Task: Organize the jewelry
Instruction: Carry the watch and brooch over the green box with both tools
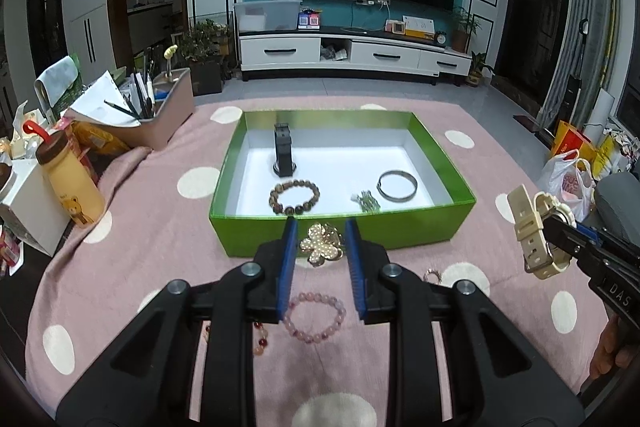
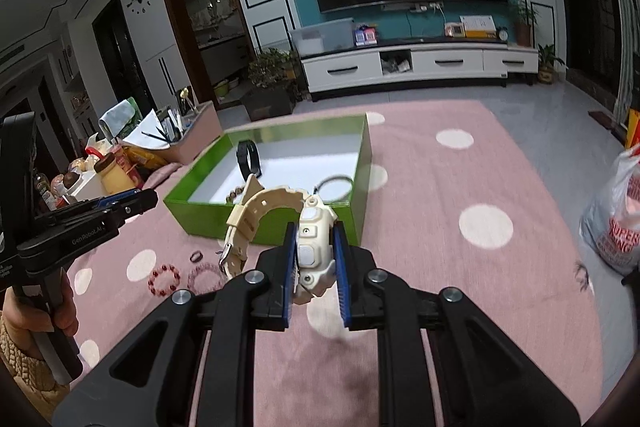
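A green box [image 1: 344,231] with a white floor stands on the pink dotted cloth. Inside lie a brown bead bracelet [image 1: 295,195], a black watch [image 1: 283,151], a dark bangle [image 1: 397,185] and a small green piece [image 1: 366,201]. My left gripper [image 1: 321,231] is open, its pads either side of a gold butterfly brooch [image 1: 321,242] in front of the box. A pink bead bracelet [image 1: 314,315] lies below it. My right gripper [image 2: 316,235] is shut on a cream watch [image 2: 314,247], held above the cloth right of the box [image 2: 272,223]; the watch also shows in the left wrist view [image 1: 538,227].
A red bead bracelet [image 2: 164,279], a small ring [image 2: 195,257] and a pink bracelet [image 2: 206,277] lie on the cloth. A yellow bottle [image 1: 72,179], a pencil organiser [image 1: 160,115] and clutter stand left. A plastic bag [image 2: 616,219] sits right.
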Available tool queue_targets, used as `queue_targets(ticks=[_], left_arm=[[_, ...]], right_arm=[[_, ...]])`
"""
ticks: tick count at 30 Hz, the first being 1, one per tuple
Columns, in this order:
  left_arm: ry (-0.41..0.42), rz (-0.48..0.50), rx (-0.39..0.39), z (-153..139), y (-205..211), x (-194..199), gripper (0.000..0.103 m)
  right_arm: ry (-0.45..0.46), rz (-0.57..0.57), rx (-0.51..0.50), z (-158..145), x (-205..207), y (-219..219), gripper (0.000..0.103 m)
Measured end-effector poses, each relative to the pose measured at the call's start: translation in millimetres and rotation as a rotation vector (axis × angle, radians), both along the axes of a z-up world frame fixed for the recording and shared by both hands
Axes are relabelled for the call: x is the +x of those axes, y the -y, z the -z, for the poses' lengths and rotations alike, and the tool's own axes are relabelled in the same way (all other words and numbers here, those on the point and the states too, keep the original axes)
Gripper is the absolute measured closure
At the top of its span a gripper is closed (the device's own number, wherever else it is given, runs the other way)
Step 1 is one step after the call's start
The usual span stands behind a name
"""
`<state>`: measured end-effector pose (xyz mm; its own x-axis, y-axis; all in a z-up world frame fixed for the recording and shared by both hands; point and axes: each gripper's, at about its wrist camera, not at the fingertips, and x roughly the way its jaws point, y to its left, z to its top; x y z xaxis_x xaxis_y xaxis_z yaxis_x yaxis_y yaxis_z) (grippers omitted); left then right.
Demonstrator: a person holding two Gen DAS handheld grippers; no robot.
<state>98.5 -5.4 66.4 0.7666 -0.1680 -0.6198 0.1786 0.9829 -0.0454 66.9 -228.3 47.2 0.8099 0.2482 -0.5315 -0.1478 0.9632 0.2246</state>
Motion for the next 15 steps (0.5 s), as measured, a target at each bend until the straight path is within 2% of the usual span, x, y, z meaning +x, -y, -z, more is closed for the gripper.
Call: queue_targets(ticks=[15], left_arm=[[0.003,0.009,0.001,-13,11,61,0.079]], right_arm=[[0.049,-0.002,-0.051,-23,51,-8,0.085]])
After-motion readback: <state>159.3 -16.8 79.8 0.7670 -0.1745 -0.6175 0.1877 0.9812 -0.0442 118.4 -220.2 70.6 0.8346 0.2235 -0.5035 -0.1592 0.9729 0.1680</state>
